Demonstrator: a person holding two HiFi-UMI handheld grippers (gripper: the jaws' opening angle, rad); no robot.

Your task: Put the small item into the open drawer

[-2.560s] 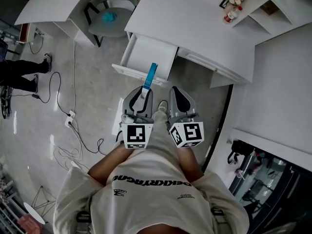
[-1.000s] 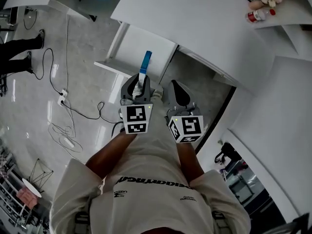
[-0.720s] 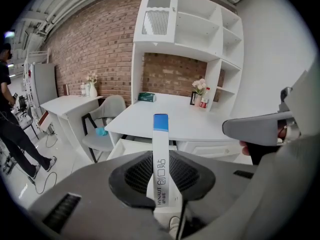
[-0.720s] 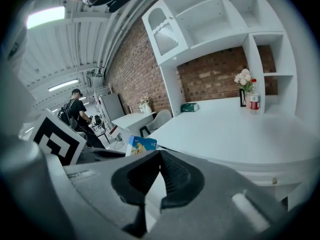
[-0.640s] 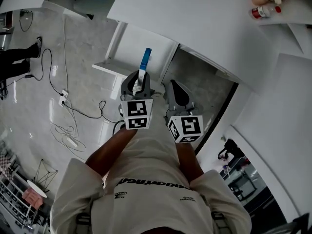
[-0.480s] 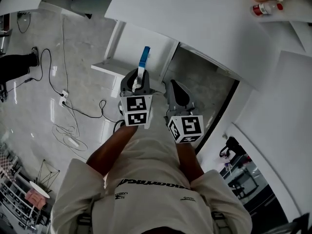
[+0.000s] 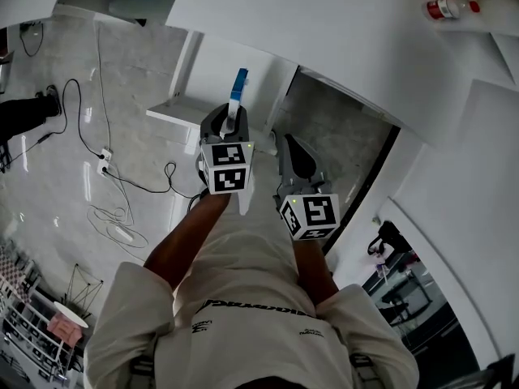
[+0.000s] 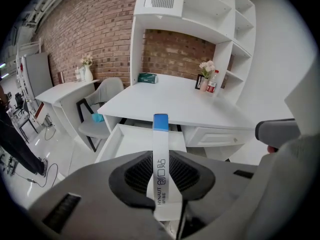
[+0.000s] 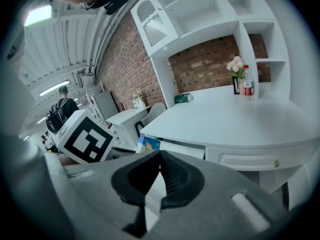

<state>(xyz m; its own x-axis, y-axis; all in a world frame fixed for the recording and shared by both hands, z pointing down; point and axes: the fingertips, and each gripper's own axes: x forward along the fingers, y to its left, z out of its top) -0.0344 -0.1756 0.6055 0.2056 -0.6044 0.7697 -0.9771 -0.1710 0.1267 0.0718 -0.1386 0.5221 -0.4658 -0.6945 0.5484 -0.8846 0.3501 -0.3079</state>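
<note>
Left gripper [image 8: 161, 180] clamps the slim white blue-tipped carton [image 8: 160, 136]; right gripper [image 9: 159, 160] sits closed, empty. Centre carton over the white open drawer [image 8: 130, 140], lower, then release.

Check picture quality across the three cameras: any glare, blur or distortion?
Head view: glare streaks on the glossy grey floor. Left gripper view: strong fisheye, black corners, yet print on the flat white blue-tipped packet is sharp. Right gripper view: jaws soft, white desk clear.

A white desk [image 8: 190, 104] with shelves [image 8: 210, 14] stands against the far brick wall [image 8: 85, 29], a grey chair [image 8: 105, 90] left, pale floor [image 7: 49, 185] near.
</note>
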